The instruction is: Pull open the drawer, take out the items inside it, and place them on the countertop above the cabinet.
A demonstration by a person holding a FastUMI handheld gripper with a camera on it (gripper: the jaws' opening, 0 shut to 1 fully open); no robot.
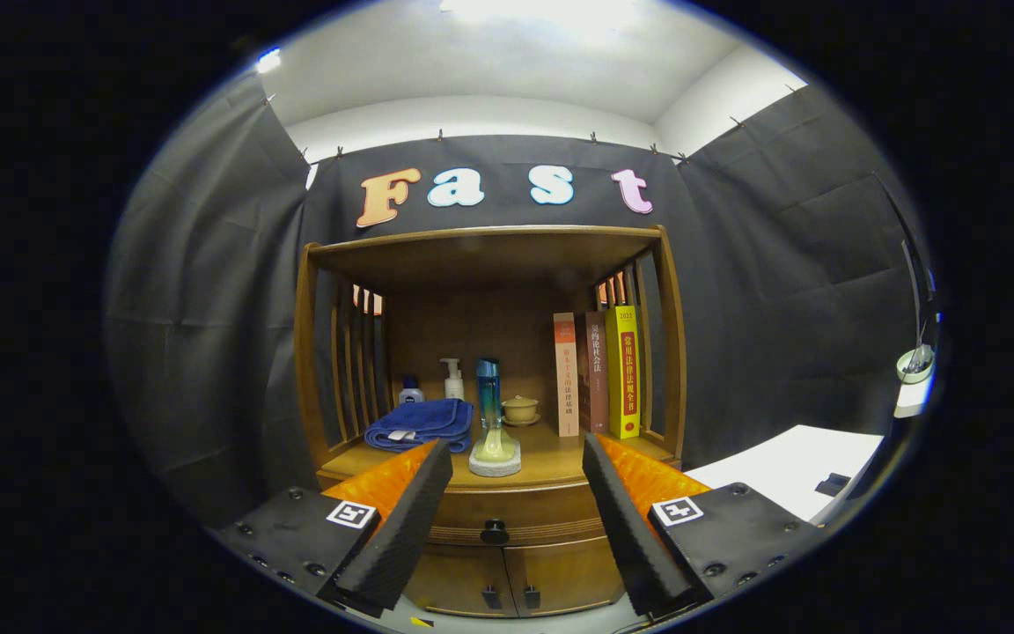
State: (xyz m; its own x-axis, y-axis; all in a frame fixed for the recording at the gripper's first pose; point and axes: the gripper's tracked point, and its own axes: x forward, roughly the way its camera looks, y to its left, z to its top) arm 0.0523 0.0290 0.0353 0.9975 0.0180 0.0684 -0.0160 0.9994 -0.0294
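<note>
Black-cloth booth, wooden cabinet (489, 370) dead ahead. Gripper (516, 519) spread wide, holding nothing. Drawer (507, 515) shut, knob (495, 532) between fingers. Countertop (551, 462) crowded: blue towel (419, 424) eleven o'clock, bottles (488, 392), small glass flask (495, 449) twelve, books (597, 374) one.

Black cloth walls (208, 308), white ceiling (472, 70), wooden slatted shelf unit (489, 242)

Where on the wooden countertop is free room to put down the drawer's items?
The open claw faces the shut drawer's black knob. Bare wood lies between the pale dish on its round coaster and the upright books. It is crowded by the folded blue towel and bottles.
</note>
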